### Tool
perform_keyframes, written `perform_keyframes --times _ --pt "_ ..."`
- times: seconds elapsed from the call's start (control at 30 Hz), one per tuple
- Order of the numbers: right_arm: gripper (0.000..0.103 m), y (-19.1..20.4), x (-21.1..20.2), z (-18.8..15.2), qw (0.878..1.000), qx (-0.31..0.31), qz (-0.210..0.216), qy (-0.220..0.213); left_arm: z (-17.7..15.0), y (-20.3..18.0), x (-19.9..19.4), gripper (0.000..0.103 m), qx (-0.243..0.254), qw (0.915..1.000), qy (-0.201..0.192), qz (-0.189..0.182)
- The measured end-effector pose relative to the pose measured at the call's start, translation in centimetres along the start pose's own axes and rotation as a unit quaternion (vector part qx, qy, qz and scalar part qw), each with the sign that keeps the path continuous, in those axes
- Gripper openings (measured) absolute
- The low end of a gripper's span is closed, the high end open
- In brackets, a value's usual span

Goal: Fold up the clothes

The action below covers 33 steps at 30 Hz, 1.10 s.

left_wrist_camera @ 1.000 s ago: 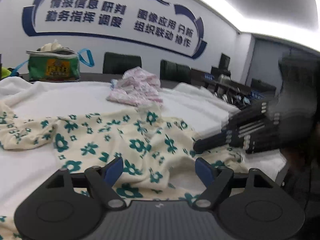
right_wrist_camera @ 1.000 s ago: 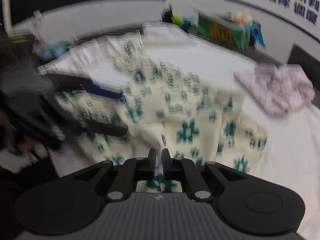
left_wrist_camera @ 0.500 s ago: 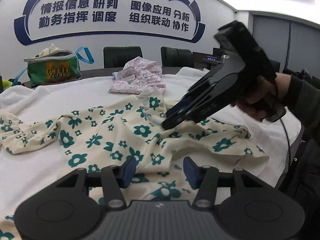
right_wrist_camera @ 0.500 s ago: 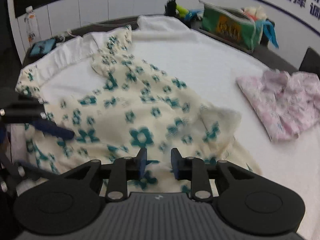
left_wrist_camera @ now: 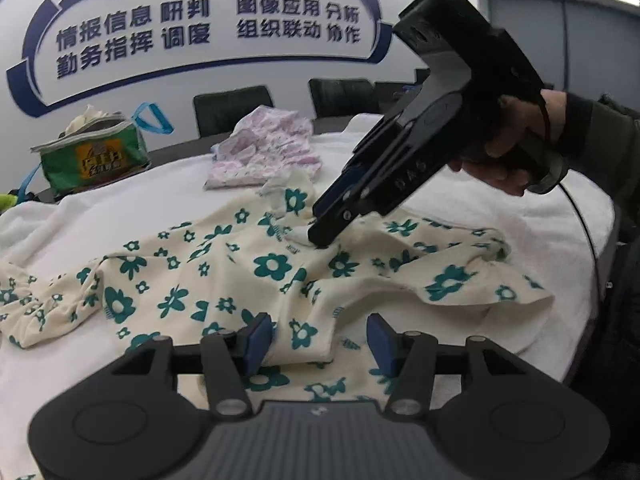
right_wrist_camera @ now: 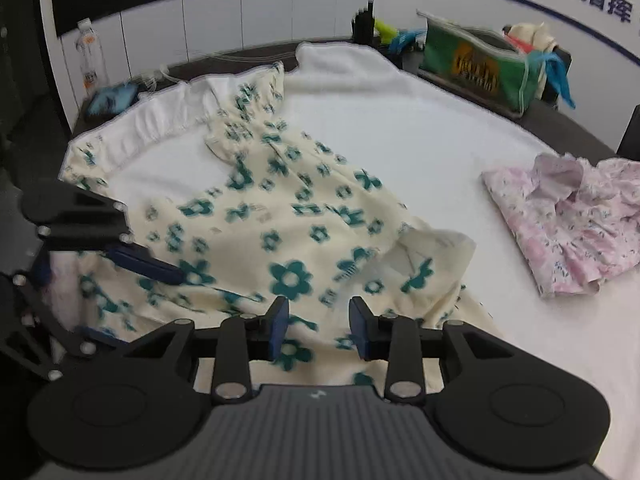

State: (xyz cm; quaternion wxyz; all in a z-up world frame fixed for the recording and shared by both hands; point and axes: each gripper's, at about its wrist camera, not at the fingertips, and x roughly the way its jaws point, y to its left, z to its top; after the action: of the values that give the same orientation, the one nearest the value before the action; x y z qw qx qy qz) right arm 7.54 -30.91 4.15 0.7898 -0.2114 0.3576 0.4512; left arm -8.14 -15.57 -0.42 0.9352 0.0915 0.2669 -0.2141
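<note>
A cream garment with green flowers [left_wrist_camera: 224, 276] [right_wrist_camera: 280, 216] lies crumpled on the white towel-covered table [left_wrist_camera: 472, 208] [right_wrist_camera: 400, 140]. My left gripper [left_wrist_camera: 320, 340] is open low over the garment's near edge, and a raised fold of cloth sits between its blue pads. It also shows at the left of the right wrist view, left gripper [right_wrist_camera: 132, 260] on the cloth. My right gripper [right_wrist_camera: 318, 328] is open just above the cloth near the collar. In the left wrist view the right gripper [left_wrist_camera: 326, 234], held by a hand [left_wrist_camera: 504, 160], points down with its tip at the garment.
A folded pink floral garment [left_wrist_camera: 268, 152] [right_wrist_camera: 572, 224] lies further back on the towel. A green zip bag [left_wrist_camera: 96, 156] [right_wrist_camera: 476, 64] stands at the table's far edge. A water bottle [right_wrist_camera: 90, 56] and a blue object [right_wrist_camera: 110, 98] sit by the far left corner. Dark chairs [left_wrist_camera: 232, 108] line the wall.
My right gripper has gone from shut to open and has come down onto the middle of the garment. The left gripper's gap narrowed slightly and it moved in over the cloth's edge.
</note>
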Motion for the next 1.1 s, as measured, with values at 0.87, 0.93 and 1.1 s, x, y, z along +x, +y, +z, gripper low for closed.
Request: perform_keyframes --times 0.87,0.93,1.1 --pt "0.023 2.3 1.1 -1.4 0.999 -0.016 -0.030 0.026 -0.6 -0.3 0.6 0.010 0.006 0.9996 -0.016 0.020" --pt "0.004 2.4 0.9 -1.4 0.999 -0.027 -0.008 0.031 -0.5 -0.1 0.5 0.008 -0.002 0.9996 -0.019 0.020" --pt "0.003 1.2 -0.4 -0.1 0.999 -0.008 0.022 -0.022 -0.7 0.8 -0.8 0.006 -0.051 0.9967 -0.058 0.023"
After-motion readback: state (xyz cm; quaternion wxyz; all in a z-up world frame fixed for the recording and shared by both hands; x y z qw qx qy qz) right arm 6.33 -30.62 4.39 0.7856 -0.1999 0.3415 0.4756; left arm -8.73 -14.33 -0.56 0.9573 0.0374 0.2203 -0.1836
